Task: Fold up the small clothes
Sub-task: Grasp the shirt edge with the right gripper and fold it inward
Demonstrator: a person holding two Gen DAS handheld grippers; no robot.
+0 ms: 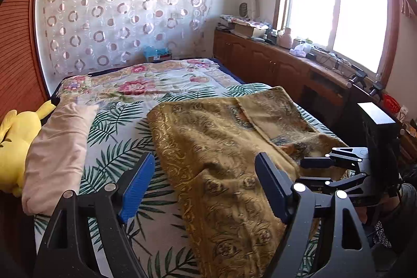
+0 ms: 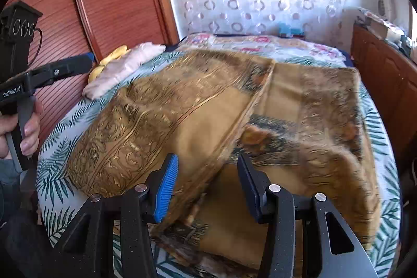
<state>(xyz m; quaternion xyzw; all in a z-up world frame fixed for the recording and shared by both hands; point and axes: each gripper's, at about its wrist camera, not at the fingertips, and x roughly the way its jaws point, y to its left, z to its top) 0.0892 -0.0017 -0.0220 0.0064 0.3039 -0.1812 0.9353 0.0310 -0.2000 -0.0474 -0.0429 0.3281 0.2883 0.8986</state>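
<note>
A gold patterned cloth (image 1: pixel 224 153) lies partly folded on the bed; it also shows in the right wrist view (image 2: pixel 208 106), with one flap laid over the rest. My left gripper (image 1: pixel 206 186) is open and empty, above the cloth's near left edge. My right gripper (image 2: pixel 207 189) is open and empty, just above the cloth's near edge. The right gripper also shows at the right of the left wrist view (image 1: pixel 312 171), and the left gripper, held by a hand, shows at the left of the right wrist view (image 2: pixel 88 61).
The bed has a palm-leaf sheet (image 1: pixel 117 147) and a floral quilt (image 1: pixel 146 80) further back. A pink folded cloth (image 1: pixel 57 153) and a yellow plush toy (image 1: pixel 13 142) lie at the left. A wooden cabinet (image 1: pixel 273 61) runs along the right, under the window.
</note>
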